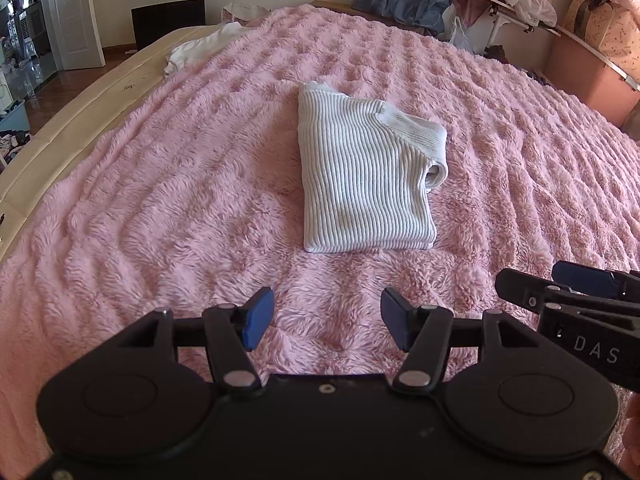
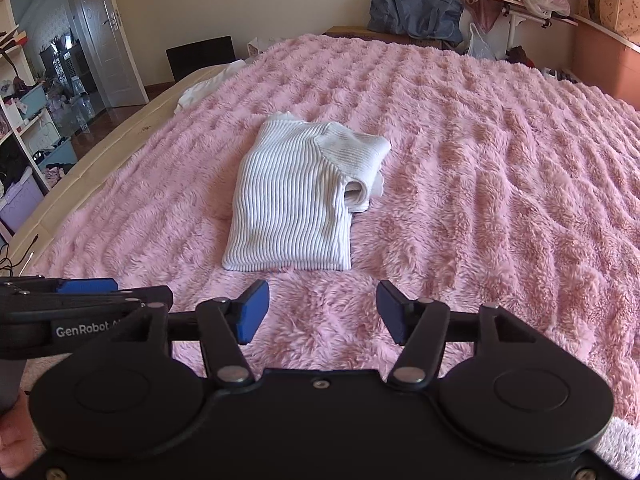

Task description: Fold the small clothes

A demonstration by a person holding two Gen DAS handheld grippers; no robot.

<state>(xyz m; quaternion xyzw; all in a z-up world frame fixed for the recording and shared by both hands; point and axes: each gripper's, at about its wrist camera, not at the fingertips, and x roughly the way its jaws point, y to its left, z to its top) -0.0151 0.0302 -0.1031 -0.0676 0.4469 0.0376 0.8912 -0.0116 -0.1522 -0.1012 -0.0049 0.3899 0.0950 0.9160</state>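
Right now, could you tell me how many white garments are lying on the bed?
2: the folded ribbed sweater mid-blanket, and a crumpled white garment at the far left edge.

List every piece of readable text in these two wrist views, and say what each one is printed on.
"DAS": white letters on the black side of the right gripper, seen in the left wrist view; cut off at the frame edge.
"GenRobot A": white letters on the black side of the left gripper, seen in the right wrist view; the end is hidden behind the right gripper's linkage.
Nothing readable on the folded white sweater, the pink blanket or the background clutter.

Home bedroom — bed (image 1: 60, 152), pink fleece blanket (image 1: 160, 200), door (image 1: 74, 12).
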